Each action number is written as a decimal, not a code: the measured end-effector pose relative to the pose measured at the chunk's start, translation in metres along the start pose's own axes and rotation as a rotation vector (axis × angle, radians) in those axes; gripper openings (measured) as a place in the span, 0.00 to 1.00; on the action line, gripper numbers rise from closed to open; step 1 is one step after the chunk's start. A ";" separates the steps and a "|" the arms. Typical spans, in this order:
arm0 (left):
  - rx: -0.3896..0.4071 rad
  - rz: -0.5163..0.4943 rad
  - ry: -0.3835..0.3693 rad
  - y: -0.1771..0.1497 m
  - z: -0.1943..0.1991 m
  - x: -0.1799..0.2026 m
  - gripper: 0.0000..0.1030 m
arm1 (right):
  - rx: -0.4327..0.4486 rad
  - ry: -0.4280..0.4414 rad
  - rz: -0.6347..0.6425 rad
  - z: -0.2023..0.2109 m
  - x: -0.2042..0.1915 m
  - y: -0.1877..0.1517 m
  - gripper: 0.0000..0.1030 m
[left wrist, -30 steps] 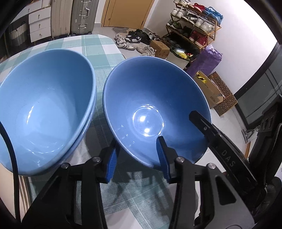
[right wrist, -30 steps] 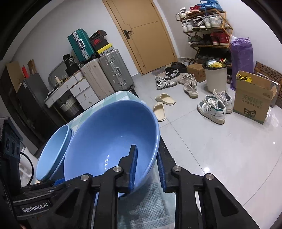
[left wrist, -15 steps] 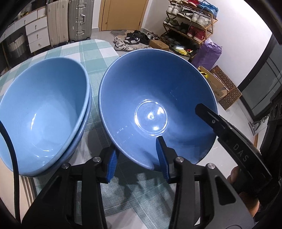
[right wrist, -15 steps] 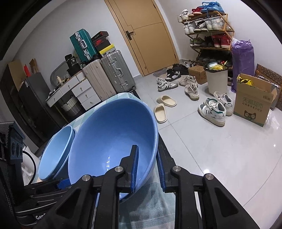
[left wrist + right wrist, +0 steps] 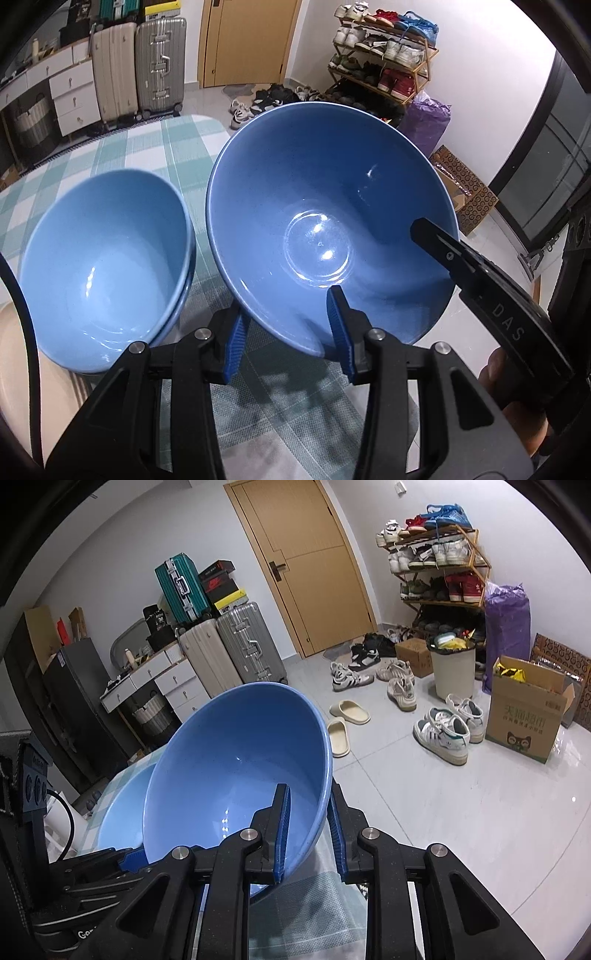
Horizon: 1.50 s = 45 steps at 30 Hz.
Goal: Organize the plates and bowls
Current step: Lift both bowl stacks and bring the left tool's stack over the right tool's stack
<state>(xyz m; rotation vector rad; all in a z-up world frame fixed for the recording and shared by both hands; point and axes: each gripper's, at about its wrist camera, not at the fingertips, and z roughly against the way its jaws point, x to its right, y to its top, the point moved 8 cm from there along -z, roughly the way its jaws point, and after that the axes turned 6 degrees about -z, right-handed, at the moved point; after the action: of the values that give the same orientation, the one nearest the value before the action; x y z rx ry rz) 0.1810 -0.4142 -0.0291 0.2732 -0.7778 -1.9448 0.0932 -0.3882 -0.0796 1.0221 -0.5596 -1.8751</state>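
A deep blue bowl [image 5: 332, 206] hangs tilted above the green checked tablecloth [image 5: 147, 155], casting a shadow on it. My left gripper [image 5: 288, 332] is shut on its near rim, one pad under the outer wall and one inside. My right gripper [image 5: 308, 834] is shut on the bowl's [image 5: 236, 768] right rim; its black finger [image 5: 443, 251] shows inside the bowl in the left wrist view. Left of the held bowl, a stack of two lighter blue bowls [image 5: 107, 266] rests on the table, also seen behind the bowl as a pale rim [image 5: 118, 812].
The table's far edge [image 5: 110, 133] faces suitcases [image 5: 159, 70] and white drawers [image 5: 74, 96]. On the floor to the right are a shoe rack [image 5: 436, 565], loose shoes [image 5: 443, 731], a bin [image 5: 454, 672] and a cardboard box [image 5: 524, 716]. A hand [image 5: 513, 410] holds the right gripper.
Both grippers have risen with the deep blue bowl between them, lifting it off the cloth. The stacked bowls stayed on the table and now look smaller and lower.
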 end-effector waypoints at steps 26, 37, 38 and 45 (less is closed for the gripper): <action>0.121 -0.059 0.013 0.003 0.118 -0.019 0.37 | 0.016 0.042 0.059 0.034 -0.049 0.007 0.21; 0.169 -0.023 0.014 -0.008 0.167 -0.057 0.37 | 0.000 0.054 0.129 0.038 -0.092 -0.003 0.21; 0.173 -0.021 0.016 -0.011 0.172 -0.061 0.37 | -0.001 0.054 0.134 0.039 -0.096 -0.003 0.21; 0.188 0.017 0.017 -0.018 0.191 -0.087 0.37 | -0.013 0.064 0.168 0.038 -0.128 -0.011 0.22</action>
<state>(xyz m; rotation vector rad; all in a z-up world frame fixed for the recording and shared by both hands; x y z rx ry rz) 0.1163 -0.2565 0.0950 0.3941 -0.9499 -1.8531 0.0883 -0.2730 -0.0122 0.9919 -0.5770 -1.6910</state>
